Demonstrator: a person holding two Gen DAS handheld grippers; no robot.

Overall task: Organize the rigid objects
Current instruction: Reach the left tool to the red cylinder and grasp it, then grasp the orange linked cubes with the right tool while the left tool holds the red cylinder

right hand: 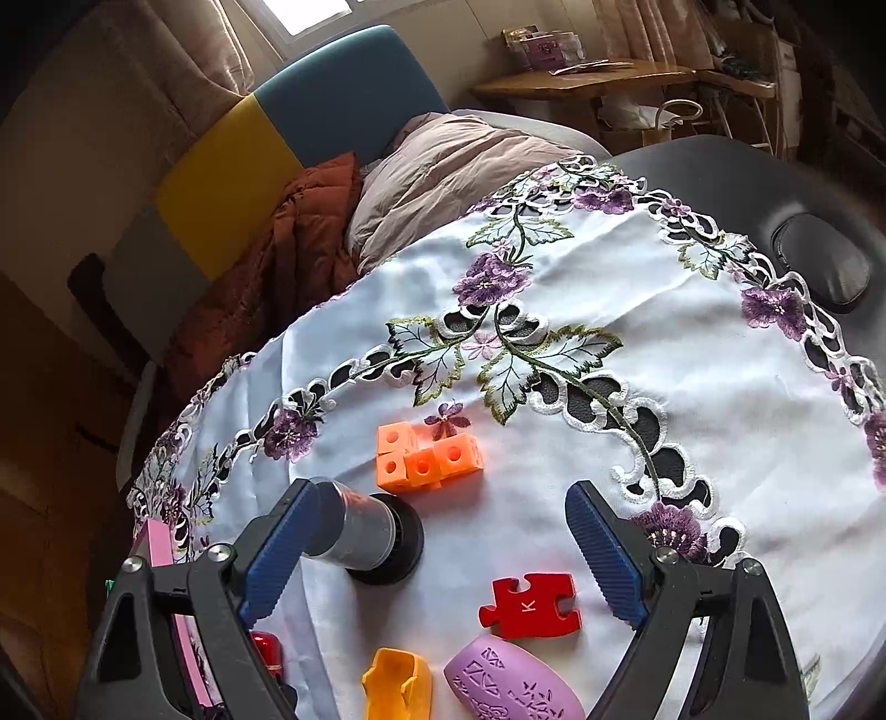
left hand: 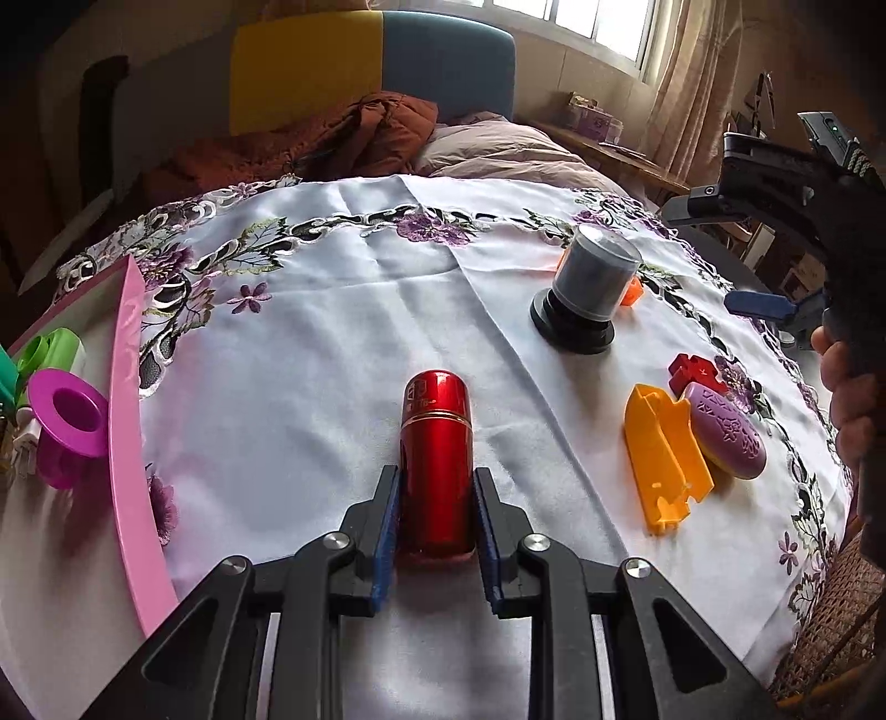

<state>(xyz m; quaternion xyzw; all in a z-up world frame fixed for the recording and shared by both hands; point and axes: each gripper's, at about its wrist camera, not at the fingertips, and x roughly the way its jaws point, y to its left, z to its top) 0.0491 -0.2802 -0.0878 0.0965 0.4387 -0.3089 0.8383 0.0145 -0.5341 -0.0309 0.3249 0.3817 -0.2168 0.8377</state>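
Between the blue pads of the left gripper (left hand: 436, 501) lies a red metal canister (left hand: 436, 459), clamped on both sides, resting on the embroidered tablecloth (left hand: 332, 310). Its long axis runs straight away from the camera, rounded cap pointing outward; it is glossy, with a gold band below the cap. Beside it, the right gripper (right hand: 443, 545) hangs spread wide, holding nothing, above a red puzzle piece (right hand: 530, 605).

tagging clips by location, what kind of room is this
Most likely a bedroom at home: a bed with rumpled bedding and a padded headboard sits behind the embroidered tablecloth, beside a curtained window.
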